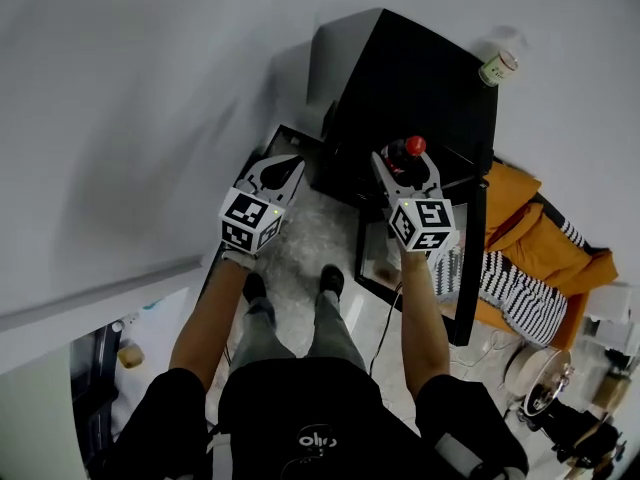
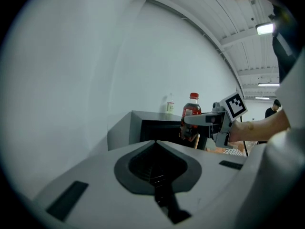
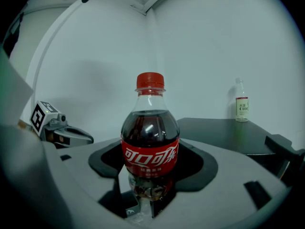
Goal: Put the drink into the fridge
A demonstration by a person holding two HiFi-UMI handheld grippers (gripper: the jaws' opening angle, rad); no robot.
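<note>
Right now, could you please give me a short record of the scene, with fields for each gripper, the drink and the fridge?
Left gripper: shut, empty
Right gripper: shut on the cola bottle
Cola bottle: upright, red cap on, not yet in the fridge
Fridge: black, on the floor ahead of both grippers
On fridge top: small bottle, standing near the back corner

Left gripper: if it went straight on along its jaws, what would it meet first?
Most likely the black fridge: the left gripper, jaws together and empty, points at its near corner. The cola bottle in the right gripper sits right of that line. Depth is hard to judge.
</note>
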